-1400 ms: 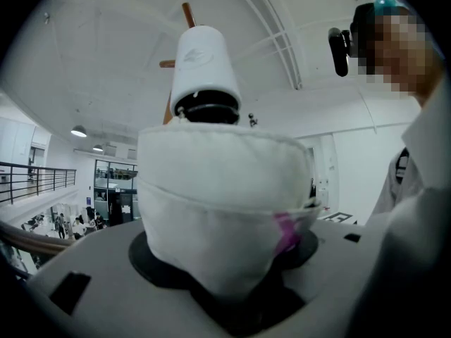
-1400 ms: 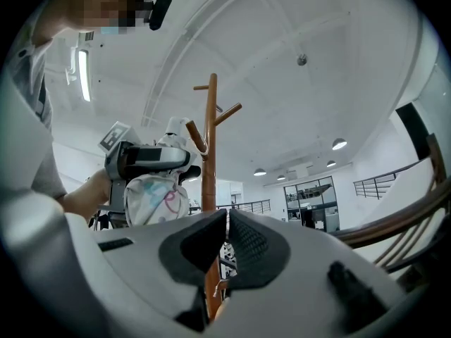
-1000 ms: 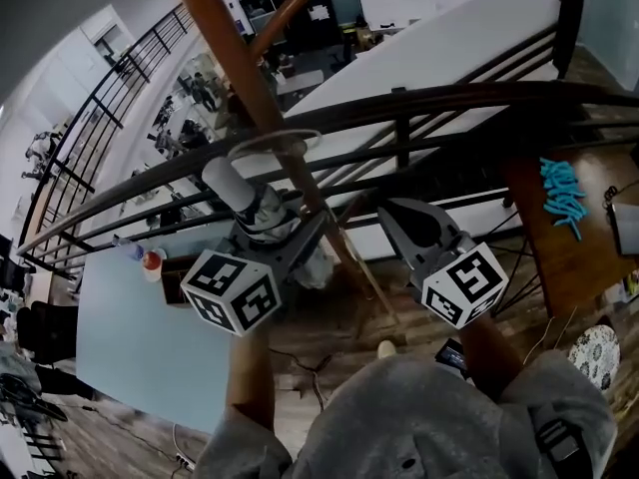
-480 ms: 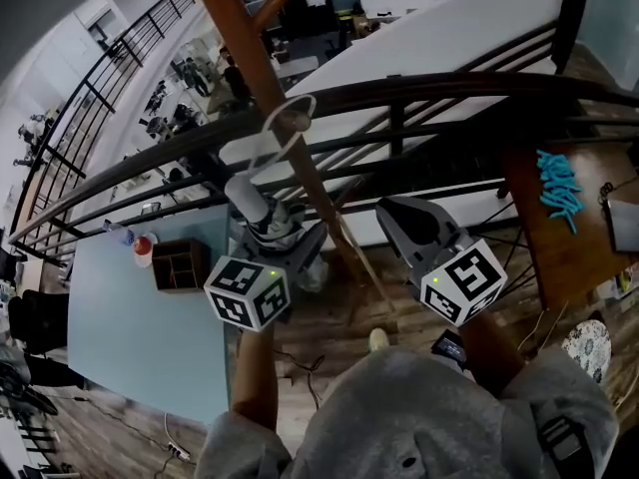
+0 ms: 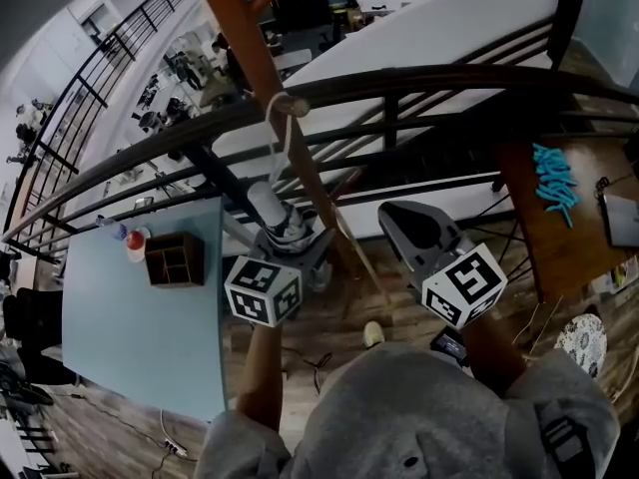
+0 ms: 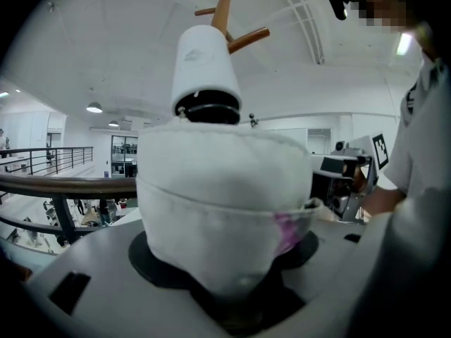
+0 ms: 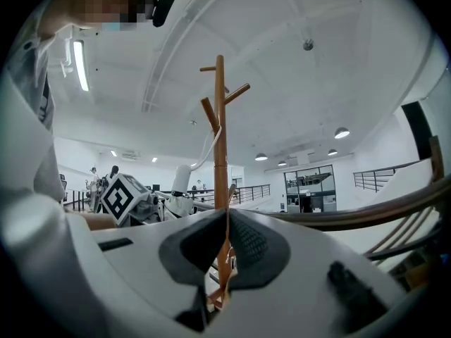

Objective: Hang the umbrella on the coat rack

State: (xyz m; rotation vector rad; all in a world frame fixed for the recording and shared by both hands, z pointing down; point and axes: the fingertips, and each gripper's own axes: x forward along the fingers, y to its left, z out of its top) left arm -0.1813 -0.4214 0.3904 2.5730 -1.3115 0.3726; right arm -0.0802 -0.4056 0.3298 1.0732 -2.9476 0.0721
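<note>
**Fingers (image 6: 99, 266) clamped on the umbrella (image 6: 220, 189), strap up at the peg**

The fingers of the left gripper (image 5: 288, 239) press onto the folded white canopy, which bulges out between them. The right gripper (image 5: 404, 220) is just beside it. Its jaws are drawn almost together with nothing in them, and only the distant pole shows through the slit.

The umbrella's long axis runs up and away from the left gripper, with the white handle (image 5: 266, 204) pointing towards the coat rack (image 7: 220, 139). From the handle the wrist strap (image 5: 277, 128) rises to a lower peg (image 7: 208, 113) on the side of the pole. The loop seems to lie over that peg, though it is too thin to tell whether it is seated.

The left gripper alone carries the load, so the coming move is probably to ease it down and let go. Beyond the rack stands the dark railing (image 5: 449, 76).
</note>
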